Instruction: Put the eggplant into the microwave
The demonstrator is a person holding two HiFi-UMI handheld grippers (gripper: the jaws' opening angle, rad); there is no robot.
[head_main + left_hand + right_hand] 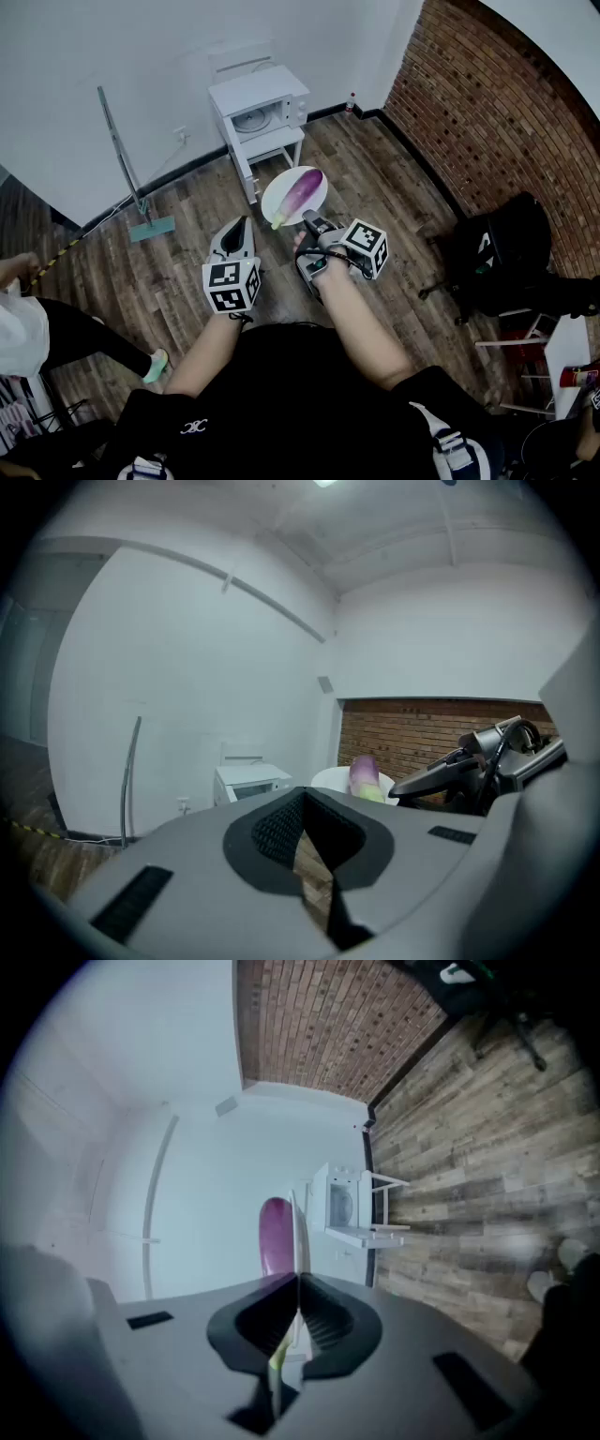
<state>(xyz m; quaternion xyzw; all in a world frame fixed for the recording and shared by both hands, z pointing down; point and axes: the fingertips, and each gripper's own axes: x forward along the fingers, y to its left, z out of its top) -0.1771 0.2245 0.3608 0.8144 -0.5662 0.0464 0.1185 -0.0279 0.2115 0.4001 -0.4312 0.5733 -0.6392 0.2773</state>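
A purple eggplant (302,190) with a green stem lies on a round white plate (279,191) held above the floor. My right gripper (309,221) is shut on the plate's near rim. In the right gripper view the plate (299,1241) shows edge-on between the pads, with the eggplant (275,1234) to its left. My left gripper (242,225) hangs beside it on the left, shut with nothing in it (302,804). The white microwave (259,102) stands ahead by the wall, its round turntable showing at the front; it also shows in the gripper views (249,782) (342,1206).
The microwave sits on a small white stand (272,150) on the wood floor. A long-handled mop (127,173) leans on the white wall at left. A brick wall (487,103) and a black chair (506,248) are at right. Another person's leg (94,342) is at left.
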